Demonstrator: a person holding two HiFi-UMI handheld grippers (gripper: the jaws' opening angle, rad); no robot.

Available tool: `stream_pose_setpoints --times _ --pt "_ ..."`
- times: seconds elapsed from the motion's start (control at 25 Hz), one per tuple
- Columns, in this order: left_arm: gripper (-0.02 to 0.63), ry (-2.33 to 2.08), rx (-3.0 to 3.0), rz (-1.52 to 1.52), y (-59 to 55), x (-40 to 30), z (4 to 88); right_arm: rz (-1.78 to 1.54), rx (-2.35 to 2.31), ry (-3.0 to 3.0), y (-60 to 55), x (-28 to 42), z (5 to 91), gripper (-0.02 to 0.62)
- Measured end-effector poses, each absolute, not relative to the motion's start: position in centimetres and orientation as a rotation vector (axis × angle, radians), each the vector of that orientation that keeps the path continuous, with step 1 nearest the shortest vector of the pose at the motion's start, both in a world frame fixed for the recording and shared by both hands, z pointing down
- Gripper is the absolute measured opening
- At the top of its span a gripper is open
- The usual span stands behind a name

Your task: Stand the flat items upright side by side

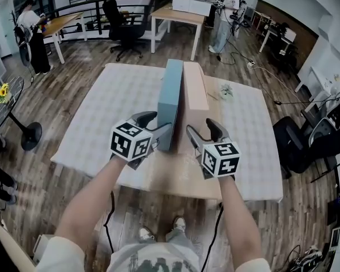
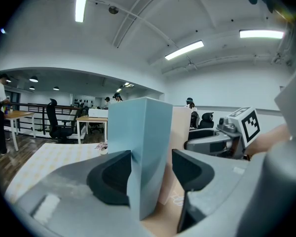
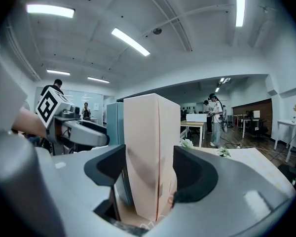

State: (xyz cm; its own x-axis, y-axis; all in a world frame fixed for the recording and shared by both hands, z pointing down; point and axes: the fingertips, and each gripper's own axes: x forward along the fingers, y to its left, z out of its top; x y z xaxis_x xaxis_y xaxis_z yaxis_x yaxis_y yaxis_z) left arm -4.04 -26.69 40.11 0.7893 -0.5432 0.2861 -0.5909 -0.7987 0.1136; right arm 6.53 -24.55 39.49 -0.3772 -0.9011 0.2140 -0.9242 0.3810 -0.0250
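Hiding overhead, gap between blue box [image 2: 147, 132], left fingers [image 2: 191, 170]

Bright, even indoor light comes from ceiling tubes [image 2: 184, 50], which glare white in both gripper views. Shadows are soft: a faint one low on the pink box [image 3: 148, 147] and some shading low on the blue box [image 2: 138, 132]. Both gripper views bend strongly, with black corners and a blurred grey foreground. The head view curves at its edges. The table's [image 1: 170, 180] near edge looks smeared, perhaps from glare or motion blur.
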Motion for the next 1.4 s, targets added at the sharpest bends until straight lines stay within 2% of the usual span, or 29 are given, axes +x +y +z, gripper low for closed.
stream_pose_setpoints --times 0.28,0.32,0.44,1.32,1.4 --pt "0.268 -0.912 2.768 0.364 -27.2 -4.0 40.3 0.244 1.490 -2.502 -25.0 6.0 41.1 0.264" --pt "0.241 -0.919 2.765 0.365 -27.4 -4.0 40.4 0.244 1.489 -2.508 -25.0 5.9 41.1 0.262" --pt "0.229 -0.925 2.764 0.367 -27.6 -4.3 40.2 0.245 1.491 -2.528 -25.1 5.4 40.9 0.259" --pt "0.228 -0.990 2.738 0.361 -26.5 -5.8 39.9 0.280 1.680 -2.476 -24.2 3.8 39.6 0.218" --pt "0.191 -1.019 2.728 0.350 -26.1 -6.5 39.5 0.282 1.719 -2.451 -23.4 3.9 39.2 0.199"
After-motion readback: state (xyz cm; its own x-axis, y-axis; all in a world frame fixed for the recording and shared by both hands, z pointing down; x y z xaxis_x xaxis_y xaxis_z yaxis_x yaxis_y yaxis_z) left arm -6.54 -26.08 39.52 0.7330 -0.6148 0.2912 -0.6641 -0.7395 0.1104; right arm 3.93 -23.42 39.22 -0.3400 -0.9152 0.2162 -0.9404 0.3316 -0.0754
